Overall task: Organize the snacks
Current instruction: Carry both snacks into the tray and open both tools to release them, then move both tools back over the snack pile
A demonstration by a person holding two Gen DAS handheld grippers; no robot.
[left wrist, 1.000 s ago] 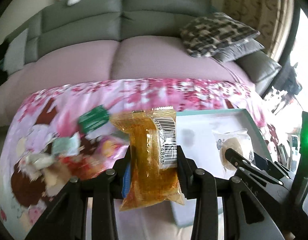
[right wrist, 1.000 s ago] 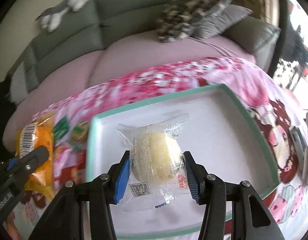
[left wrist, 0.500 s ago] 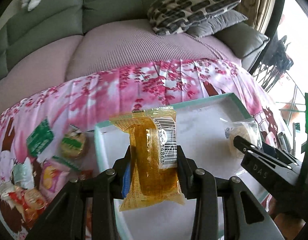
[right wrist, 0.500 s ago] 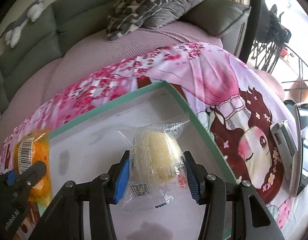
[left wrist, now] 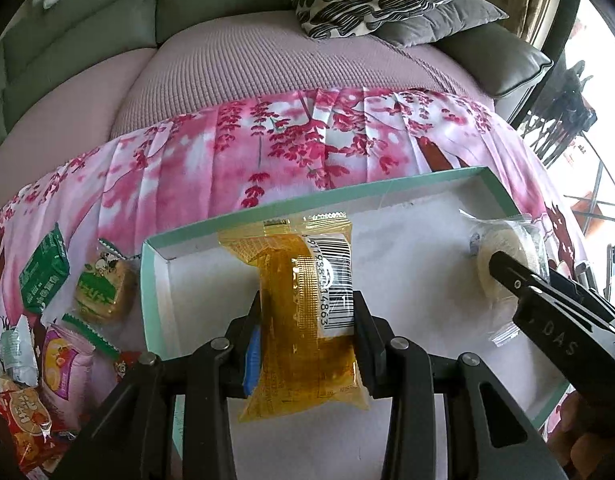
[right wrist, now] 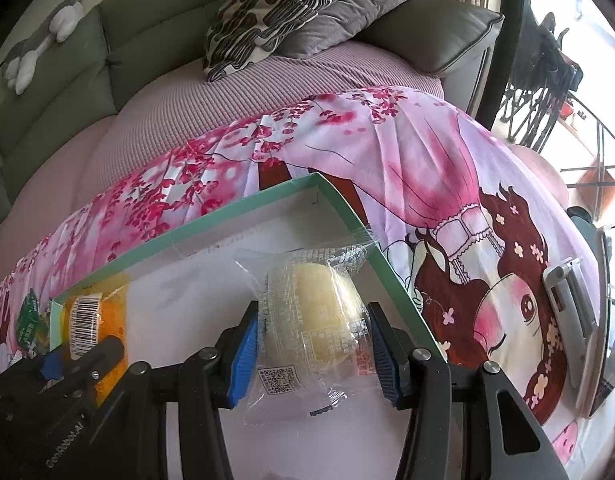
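Both snacks have been carried over the green box (left wrist: 291,202) and lowered toward its white floor. The orange snack pack (left wrist: 303,308) is clamped in the left hand-held gripper (left wrist: 307,320), above the box's left end. The pale bun pack (right wrist: 313,316) is clamped in the right hand-held gripper (right wrist: 313,344), by the right wall. Letting go is likely next. More snacks (left wrist: 101,294) are left on the pink cloth (left wrist: 267,148).
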